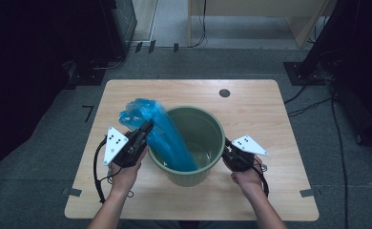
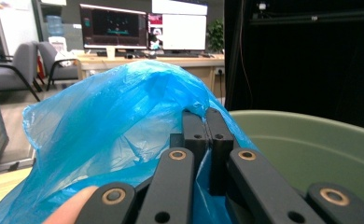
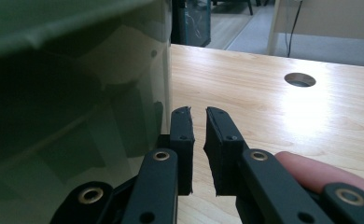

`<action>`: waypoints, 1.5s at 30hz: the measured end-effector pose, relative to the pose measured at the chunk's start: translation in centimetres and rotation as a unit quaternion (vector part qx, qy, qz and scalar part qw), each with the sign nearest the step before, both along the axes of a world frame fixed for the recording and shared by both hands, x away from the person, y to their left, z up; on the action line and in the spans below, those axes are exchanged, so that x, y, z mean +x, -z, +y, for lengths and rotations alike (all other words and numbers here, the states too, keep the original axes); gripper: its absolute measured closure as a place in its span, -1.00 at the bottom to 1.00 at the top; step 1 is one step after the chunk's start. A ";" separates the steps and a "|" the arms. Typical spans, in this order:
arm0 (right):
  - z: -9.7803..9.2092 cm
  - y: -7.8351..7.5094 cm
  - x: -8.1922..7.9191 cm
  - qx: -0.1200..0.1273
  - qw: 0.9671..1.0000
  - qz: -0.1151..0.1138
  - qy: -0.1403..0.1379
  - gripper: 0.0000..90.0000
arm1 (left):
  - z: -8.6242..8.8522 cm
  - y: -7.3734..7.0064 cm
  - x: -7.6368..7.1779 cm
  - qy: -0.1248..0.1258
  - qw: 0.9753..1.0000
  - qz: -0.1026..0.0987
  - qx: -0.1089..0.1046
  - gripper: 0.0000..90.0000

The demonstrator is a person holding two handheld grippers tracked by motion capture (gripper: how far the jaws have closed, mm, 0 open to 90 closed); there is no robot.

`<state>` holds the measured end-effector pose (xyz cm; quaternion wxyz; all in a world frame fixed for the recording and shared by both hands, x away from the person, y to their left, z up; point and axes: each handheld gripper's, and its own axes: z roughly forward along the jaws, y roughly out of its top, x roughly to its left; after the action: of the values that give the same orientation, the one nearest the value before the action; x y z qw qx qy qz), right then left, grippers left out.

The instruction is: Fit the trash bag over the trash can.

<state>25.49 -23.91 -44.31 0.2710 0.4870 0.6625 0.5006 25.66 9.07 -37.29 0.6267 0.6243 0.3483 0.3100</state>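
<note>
Midway | left tool (image 2: pixel 207 116) clamped on bag (image 1: pixel 158 131), half inside bin (image 1: pixel 208 125) (rim not yet lined) | right tool (image 3: pixel 197 114) slightly apart, empty, beside bin wall | bench (image 1: pixel 270 191)

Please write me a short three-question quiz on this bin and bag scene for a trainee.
1. True or false: the left gripper is shut on the blue plastic bag.
2. Where is the right gripper? A) inside the bin B) beside the outer wall of the green bin, jaws slightly apart and holding nothing C) clamped on the bag
3. Fill in: part of the bag hangs down inside the ____.

Key: 1 true; 2 B; 3 bin.
</note>
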 end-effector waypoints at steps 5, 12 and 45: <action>-1.2 -1.9 0.1 0.007 0.999 -0.016 0.044 0.81 | -0.4 -1.2 -0.7 0.003 1.000 -0.021 0.003 1.00; -1.3 -5.7 -0.7 0.019 0.996 -0.064 0.054 0.73 | -1.8 -2.0 -1.2 0.014 0.999 -0.037 0.012 1.00; 9.0 -12.8 -2.7 0.039 0.988 -0.116 -0.096 0.96 | -4.9 -1.4 -3.8 0.069 0.988 -0.110 0.090 0.90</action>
<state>22.77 -14.93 -31.46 0.2772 0.3700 0.6501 0.6030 21.84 4.19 -35.84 0.6227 0.6623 0.2044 0.3631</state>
